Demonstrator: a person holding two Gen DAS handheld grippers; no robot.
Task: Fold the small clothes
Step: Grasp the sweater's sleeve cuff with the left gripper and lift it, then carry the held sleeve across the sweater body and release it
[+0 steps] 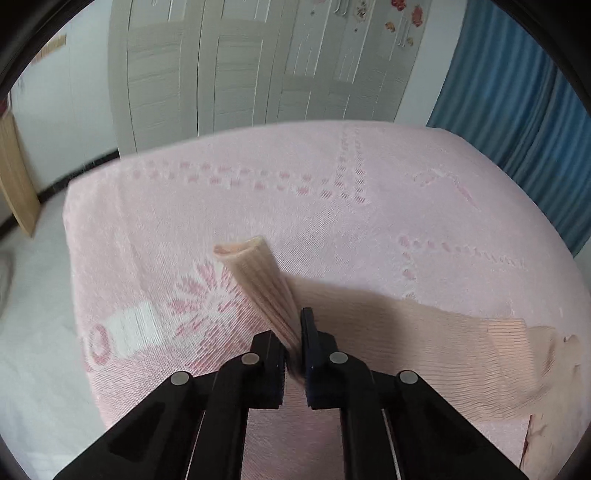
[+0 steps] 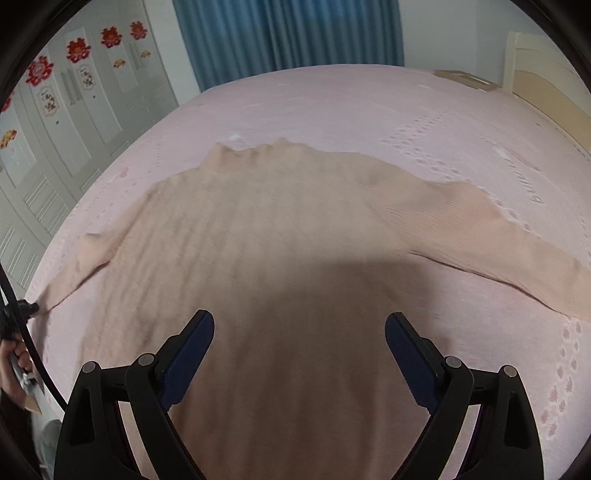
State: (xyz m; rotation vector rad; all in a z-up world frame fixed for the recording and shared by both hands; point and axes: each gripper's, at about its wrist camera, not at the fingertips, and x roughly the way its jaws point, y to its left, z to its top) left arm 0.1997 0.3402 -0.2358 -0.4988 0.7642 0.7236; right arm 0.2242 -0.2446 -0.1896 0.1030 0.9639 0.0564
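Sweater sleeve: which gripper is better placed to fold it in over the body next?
Left, probably. The left gripper is already shut on the sleeve, cuff sticking out past its jaws. The right gripper hangs open above the sweater body, holding nothing.

A peach ribbed sweater [image 2: 280, 229] lies on a pink bedspread [image 1: 295, 177] (woven flower motifs); blue curtains [image 2: 288, 33], grey wardrobe doors [image 1: 240, 74].
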